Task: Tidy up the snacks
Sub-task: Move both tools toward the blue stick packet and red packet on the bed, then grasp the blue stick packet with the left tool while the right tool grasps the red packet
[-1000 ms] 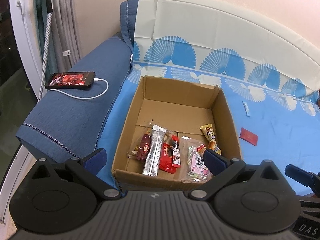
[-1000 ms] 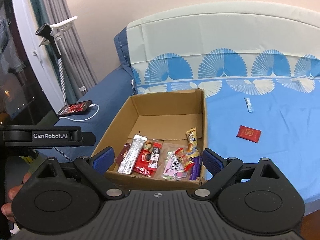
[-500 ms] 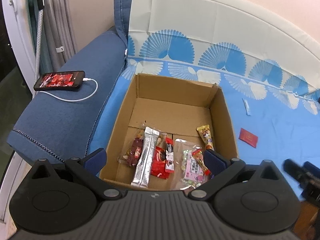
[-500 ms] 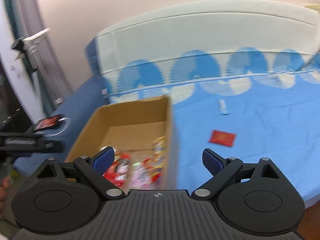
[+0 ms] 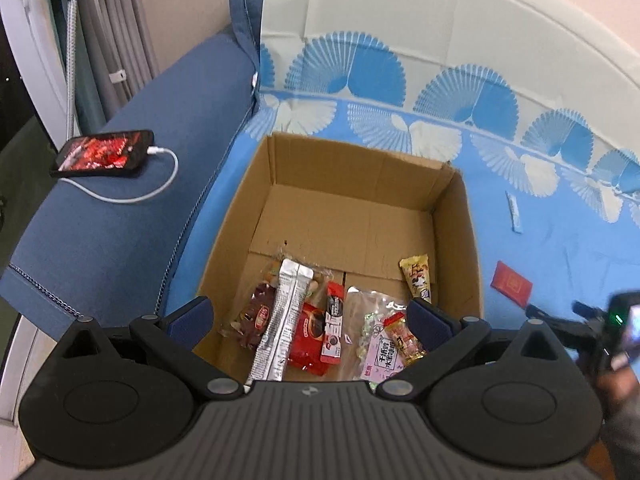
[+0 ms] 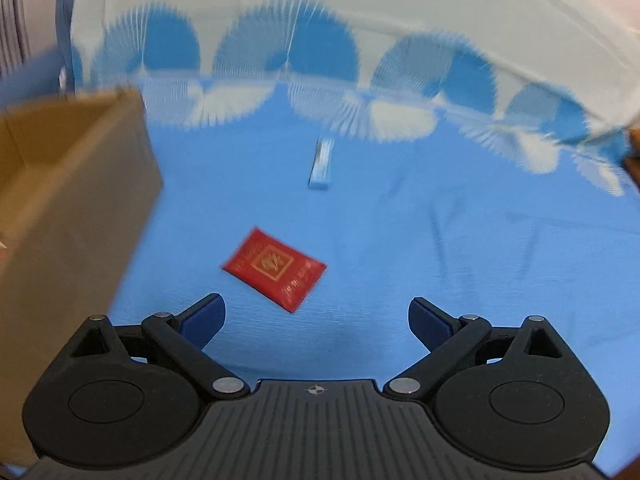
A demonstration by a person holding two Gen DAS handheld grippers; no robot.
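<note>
A brown cardboard box (image 5: 456, 224) sits on a blue sheet and holds several snack packets at its near end, among them a silver stick pack (image 5: 280, 320) and a pink packet (image 5: 384, 356). My left gripper (image 5: 308, 320) is open and empty above the box's near edge. A red packet (image 6: 274, 270) lies on the sheet right of the box (image 6: 80, 200), also in the left wrist view (image 5: 512, 288). A small pale blue packet (image 6: 322, 164) lies farther back. My right gripper (image 6: 316, 320) is open and empty, just short of the red packet.
A phone (image 5: 104, 154) on a white charging cable lies on the dark blue sofa arm (image 5: 120, 220) left of the box. A fan-patterned backrest (image 5: 400, 60) rises behind. Curtains and a window frame (image 5: 40, 60) stand at far left.
My right gripper has swung right, away from the box, and now faces the red packet on the sheet. My left gripper has moved slightly closer over the box. Both stay open.
</note>
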